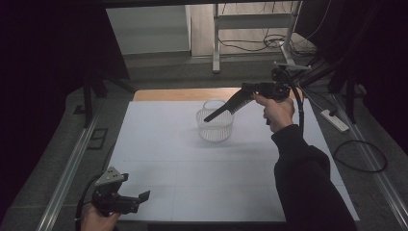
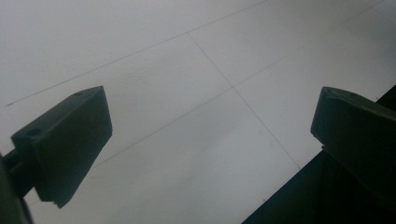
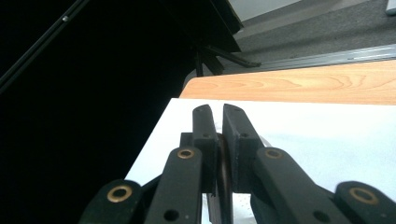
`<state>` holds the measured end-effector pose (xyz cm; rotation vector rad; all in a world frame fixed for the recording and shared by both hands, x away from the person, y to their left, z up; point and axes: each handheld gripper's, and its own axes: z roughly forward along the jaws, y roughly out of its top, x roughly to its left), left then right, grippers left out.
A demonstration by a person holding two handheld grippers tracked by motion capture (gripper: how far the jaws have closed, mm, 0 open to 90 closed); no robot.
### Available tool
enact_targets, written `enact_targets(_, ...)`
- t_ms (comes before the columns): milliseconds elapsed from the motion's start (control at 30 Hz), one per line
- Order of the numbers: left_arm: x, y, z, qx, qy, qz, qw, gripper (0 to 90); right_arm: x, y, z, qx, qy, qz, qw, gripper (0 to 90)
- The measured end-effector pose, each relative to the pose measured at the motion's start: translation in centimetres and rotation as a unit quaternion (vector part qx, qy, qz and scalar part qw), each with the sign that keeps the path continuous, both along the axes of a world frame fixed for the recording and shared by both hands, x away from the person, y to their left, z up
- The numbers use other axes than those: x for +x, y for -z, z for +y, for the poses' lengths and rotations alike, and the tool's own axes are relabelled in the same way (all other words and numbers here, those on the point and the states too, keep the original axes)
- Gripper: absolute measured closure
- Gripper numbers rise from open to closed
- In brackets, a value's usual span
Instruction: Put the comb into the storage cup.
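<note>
Right gripper [image 1: 210,117]: jaws nearly together, pinching something thin over the basket [image 1: 215,126], mid-table.
Left gripper [image 1: 143,196]: jaws spread, idling.
Risk: I am judging my tip could be tipping the light basket.

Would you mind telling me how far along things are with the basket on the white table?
Done: nothing visibly. In hand: the right hand-held gripper, jaws nearly together, reaches over the clear mesh basket, seemingly pinching its rim; what's between the jaws is unclear. Left: the left hand-held gripper is open over the bare white table.
</note>
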<state>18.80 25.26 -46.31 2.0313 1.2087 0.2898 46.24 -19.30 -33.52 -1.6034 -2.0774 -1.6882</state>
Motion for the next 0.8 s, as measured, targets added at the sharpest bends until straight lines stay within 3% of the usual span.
enact_targets(800,0.1,0.1,0.2,-0.012,-0.001,0.007,0.9999,0.0,2.0,2.2,2.0,-0.034,0.010,0.007,0.9994,84.0)
